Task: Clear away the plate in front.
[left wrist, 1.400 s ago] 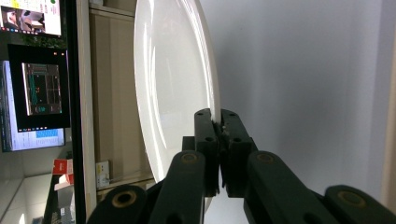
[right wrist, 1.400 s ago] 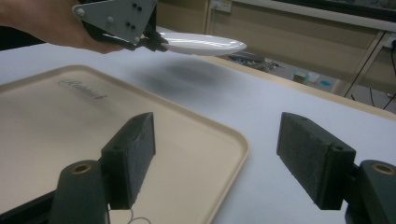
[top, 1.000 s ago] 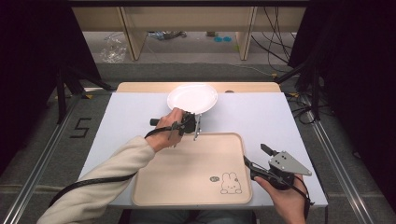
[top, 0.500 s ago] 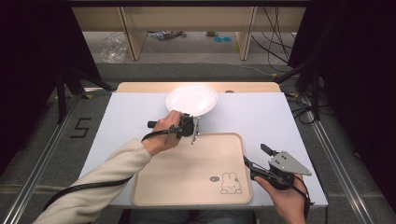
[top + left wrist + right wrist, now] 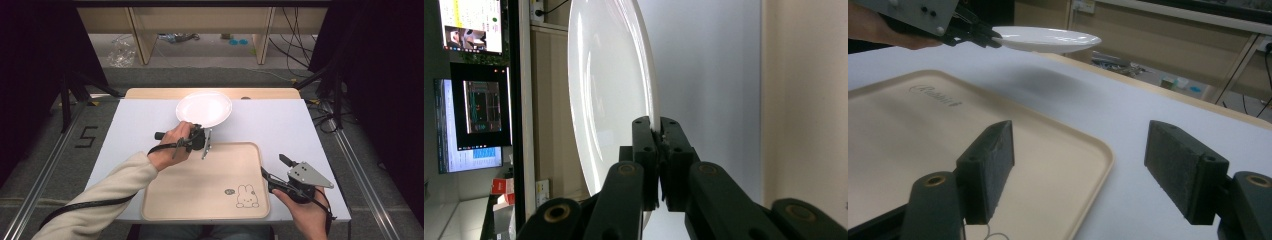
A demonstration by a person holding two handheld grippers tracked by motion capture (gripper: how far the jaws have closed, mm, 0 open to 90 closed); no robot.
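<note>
The left tool (image 5: 197,131) is clamped on the near rim of a white plate (image 5: 204,108), its two black jaws pressed together on the thin edge, as the left tool's own view shows up close (image 5: 656,145). The plate (image 5: 609,100) is round, plain and glossy, with a shallow well, a broad raised rim and soft streaks of reflected light across it. In the right gripper view the plate (image 5: 1048,39) hangs level above the desk (image 5: 280,125) and casts a blurred shadow on the pale grey surface beneath. It sits over the far middle of the desk, just beyond the far edge of a beige tray (image 5: 195,190) bearing a small rabbit drawing. The right tool (image 5: 272,170) rests at the tray's right edge, jaws spread wide with nothing between them (image 5: 1080,170).
</note>
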